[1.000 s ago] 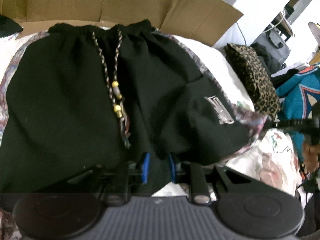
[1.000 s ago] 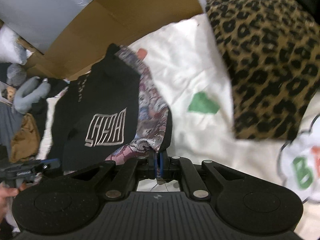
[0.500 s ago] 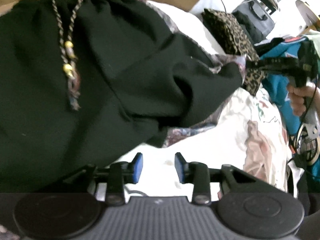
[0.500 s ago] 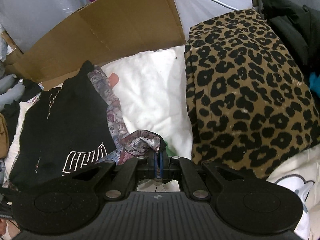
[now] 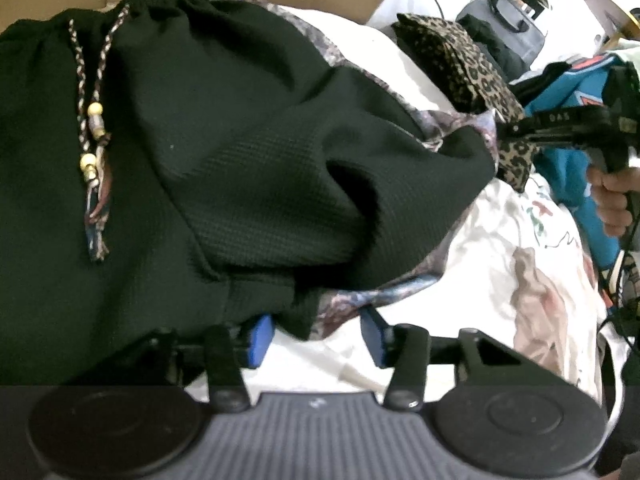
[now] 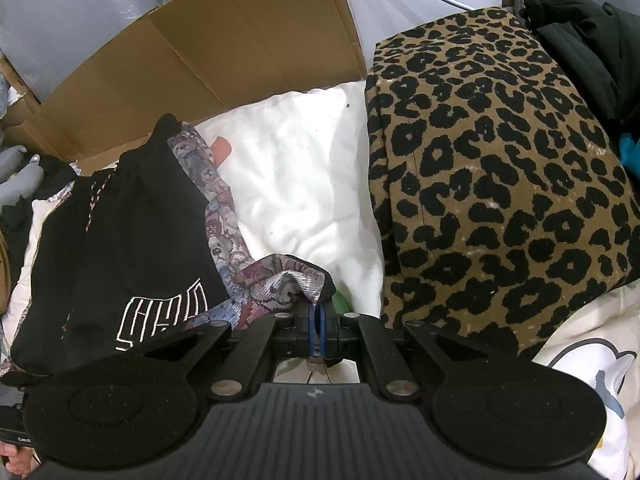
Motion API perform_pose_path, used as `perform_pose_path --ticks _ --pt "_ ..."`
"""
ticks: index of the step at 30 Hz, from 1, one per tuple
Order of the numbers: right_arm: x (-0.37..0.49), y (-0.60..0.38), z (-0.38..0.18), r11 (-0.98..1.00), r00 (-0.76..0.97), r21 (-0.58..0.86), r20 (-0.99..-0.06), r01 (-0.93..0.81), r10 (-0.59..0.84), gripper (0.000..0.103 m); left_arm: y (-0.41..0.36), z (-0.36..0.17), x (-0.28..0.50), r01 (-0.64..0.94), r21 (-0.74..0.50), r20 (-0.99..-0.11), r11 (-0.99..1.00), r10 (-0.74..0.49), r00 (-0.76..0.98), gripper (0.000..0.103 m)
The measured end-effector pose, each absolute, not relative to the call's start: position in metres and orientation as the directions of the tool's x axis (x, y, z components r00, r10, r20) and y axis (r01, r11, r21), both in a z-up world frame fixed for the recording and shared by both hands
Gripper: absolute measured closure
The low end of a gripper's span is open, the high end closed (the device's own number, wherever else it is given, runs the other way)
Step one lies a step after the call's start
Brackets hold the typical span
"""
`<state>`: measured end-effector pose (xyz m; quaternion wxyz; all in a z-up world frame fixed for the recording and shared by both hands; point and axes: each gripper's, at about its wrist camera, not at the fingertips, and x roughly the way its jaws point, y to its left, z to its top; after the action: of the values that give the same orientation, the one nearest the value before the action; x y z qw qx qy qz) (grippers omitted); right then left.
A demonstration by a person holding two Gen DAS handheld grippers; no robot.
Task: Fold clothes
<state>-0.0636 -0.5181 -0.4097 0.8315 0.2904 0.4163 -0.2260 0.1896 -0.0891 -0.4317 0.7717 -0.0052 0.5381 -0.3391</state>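
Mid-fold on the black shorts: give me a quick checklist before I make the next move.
1. Right gripper clamped on shorts hem corner: ok.
2. Left gripper open, hem edge between its pads, not pinched: ok.
3. Drawstring lying on top, clear of both grippers: ok.
4. Shorts flat: not ok, right leg bunched.
5. Leopard cushion clear of the shorts: cannot tell.

Leopard-print cushion [image 6: 496,184] beside white pillow [image 6: 304,184], cardboard [image 6: 224,48] behind.

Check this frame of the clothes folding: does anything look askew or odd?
Yes: the black shorts lie bunched, the right leg doubled over unevenly with its patterned hem turned up where the right hand-held gripper pinches it. The left hand-held gripper is open.
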Motion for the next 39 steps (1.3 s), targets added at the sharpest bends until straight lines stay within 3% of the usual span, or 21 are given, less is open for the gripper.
perform_pose_path --ticks 3,6,21,29,38,39 --pt "-0.064 -0.518 -0.411 0.733 0.548 0.289 -0.825 0.616 -0.135 0.103 -0.088 -0.431 0.193 0.504 -0.371 -0.824 0.780 -0.527 0.208 0.089" --pt "-0.065 -0.518 -0.410 0.736 0.547 0.288 -0.827 0.613 -0.132 0.103 -0.084 -0.421 0.193 0.506 -0.390 -0.814 0.769 -0.545 0.202 0.092" --pt "-0.084 -0.495 -0.361 0.822 0.546 0.273 -0.836 0.500 -0.055 0.103 -0.045 -0.336 0.158 0.521 -0.515 -0.763 0.680 -0.641 0.083 0.093" --pt "-0.096 -0.495 -0.329 0.855 0.504 0.234 -0.863 0.463 -0.037 0.103 -0.044 -0.330 0.167 0.487 -0.585 -0.737 0.649 -0.676 0.015 0.093" --pt "-0.094 -0.498 -0.398 0.861 0.394 0.150 -0.917 0.487 -0.063 0.103 -0.069 -0.378 0.162 0.499 -0.485 -0.841 0.718 -0.539 -0.043 0.085" --pt "-0.098 -0.499 -0.405 0.856 0.398 0.154 -0.915 0.493 -0.065 0.102 -0.070 -0.380 0.163 0.497 -0.480 -0.843 0.722 -0.536 -0.036 0.081"
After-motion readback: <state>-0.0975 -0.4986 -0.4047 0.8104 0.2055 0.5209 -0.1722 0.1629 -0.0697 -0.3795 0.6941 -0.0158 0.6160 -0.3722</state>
